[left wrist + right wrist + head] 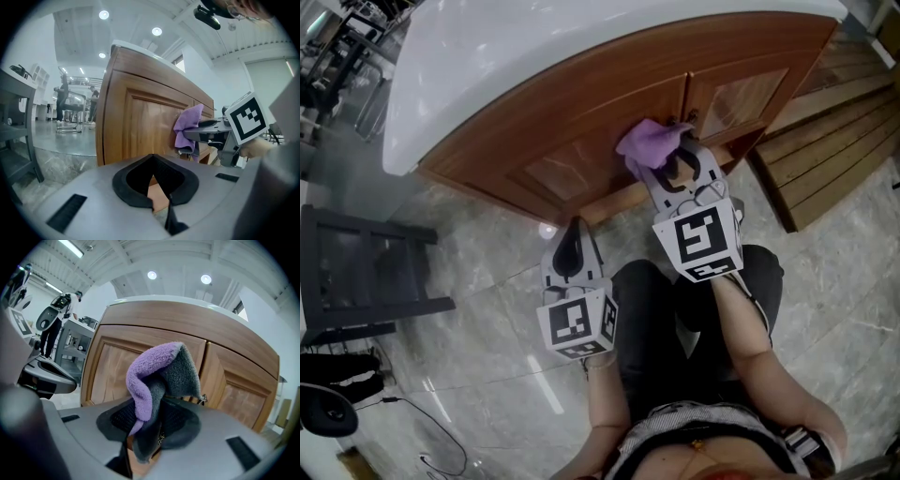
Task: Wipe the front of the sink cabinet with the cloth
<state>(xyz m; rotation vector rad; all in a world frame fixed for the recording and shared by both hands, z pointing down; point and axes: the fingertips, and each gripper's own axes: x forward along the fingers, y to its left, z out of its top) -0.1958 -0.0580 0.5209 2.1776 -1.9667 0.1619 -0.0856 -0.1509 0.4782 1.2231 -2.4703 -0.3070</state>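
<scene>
Slippage as main worry: holds cloth (157, 380) bunched in clenched right gripper (680, 155), wad just ahead of its tips against sink cabinet front (581, 103), keeps left gripper (574, 225) closed, empty, well behind, and likely loses thin pinch if fabric drags.

Bare floor (478, 239) lies open before the cabinet front (572, 131), hemmed by a dark rack (356, 272) on the left and wooden planks (834, 141) on the right.

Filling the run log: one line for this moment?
right gripper: shut on cloth | cloth: at cabinet front | left gripper: shut, empty, off cabinet
</scene>
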